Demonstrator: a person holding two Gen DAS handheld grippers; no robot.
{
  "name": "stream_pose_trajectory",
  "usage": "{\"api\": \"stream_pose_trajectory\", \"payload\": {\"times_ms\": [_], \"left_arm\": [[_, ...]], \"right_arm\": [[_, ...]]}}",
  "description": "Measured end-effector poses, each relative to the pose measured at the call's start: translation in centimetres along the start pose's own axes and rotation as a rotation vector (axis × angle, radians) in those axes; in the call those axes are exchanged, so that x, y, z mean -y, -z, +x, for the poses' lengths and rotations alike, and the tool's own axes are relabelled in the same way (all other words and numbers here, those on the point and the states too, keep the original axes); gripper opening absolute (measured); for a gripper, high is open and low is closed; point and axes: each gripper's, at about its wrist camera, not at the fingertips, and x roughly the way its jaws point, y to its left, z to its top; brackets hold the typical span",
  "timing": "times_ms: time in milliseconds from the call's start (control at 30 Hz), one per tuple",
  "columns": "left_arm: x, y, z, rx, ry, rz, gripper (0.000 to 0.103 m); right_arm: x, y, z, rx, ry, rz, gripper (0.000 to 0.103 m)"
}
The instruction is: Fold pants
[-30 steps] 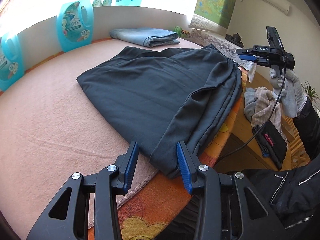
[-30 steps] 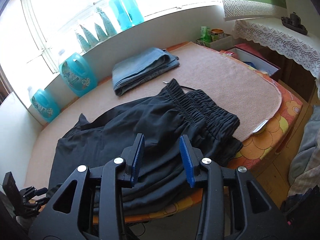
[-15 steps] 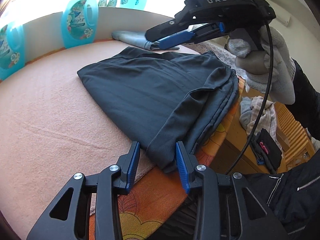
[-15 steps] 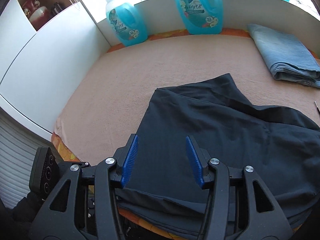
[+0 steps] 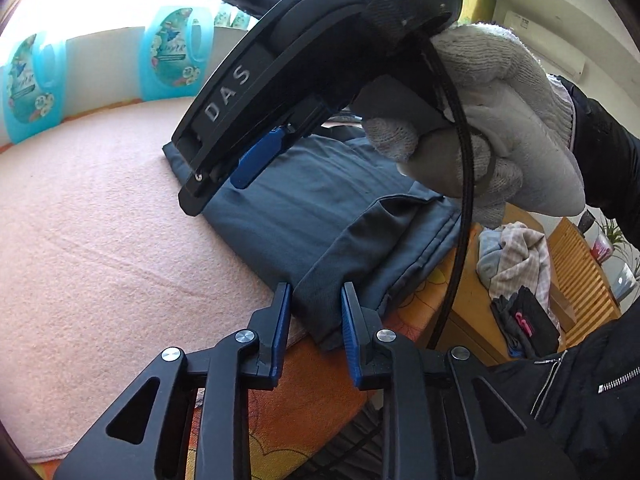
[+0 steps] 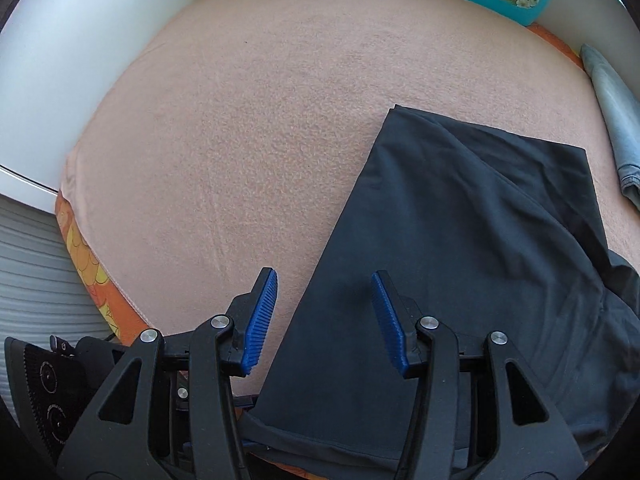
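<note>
**Operator:** I'm closing the left gripper (image 5: 314,312) on the hem corner of the dark pants (image 5: 320,216), which are lying on the pink blanket (image 5: 100,240) with that corner hanging at the near edge of the bed. The cloth is sitting between the jaws, but I'm not convinced the blue pads are pressing on it yet.

**Observer:** And the right one?

**Operator:** I'm holding the right gripper (image 6: 324,316) pointed steeply down over the left edge of the pants, jaws about half spread, with nothing in them. One finger is hanging over bare blanket, the other over cloth.

**Observer:** What is worrying you?

**Operator:** Several layers are stacking at that left corner. If I'm only catching the top one, I'm thinking the lower layers would stay behind when I lift, and the fold would be coming apart. A shallow bite could also slip out, since this fabric looks smooth.

**Observer:** Anything on the right side?

**Operator:** Coming down like this, I'm risking pinching blanket together with the pants edge and dragging both. The gloved right hand (image 5: 480,128) and its cable (image 5: 460,220) are also hanging right above the left gripper, so I'm watching for the cable snagging or the two tools knocking together.
</note>
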Motion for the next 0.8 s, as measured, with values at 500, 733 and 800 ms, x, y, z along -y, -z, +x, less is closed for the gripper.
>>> {"api": "stream_pose_trajectory", "payload": {"times_ms": [500,733,800], "left_arm": [[3.1,1.0,-1.8,0.054,0.023,0.016,0.007],[1.9,1.0,-3.0,0.053,-0.055,-0.033,0.011],[0.4,0.4,-2.9,0.053,-0.064,-0.064,0.018]], "right_arm": [[0.3,0.6,0.0,0.067,0.087,-0.006,0.002],[0.5,1.3,-1.0,0.082,0.027,-0.009,0.002],[0.3,1.5,-1.6,0.089,0.027,-0.022,0.002]]}}
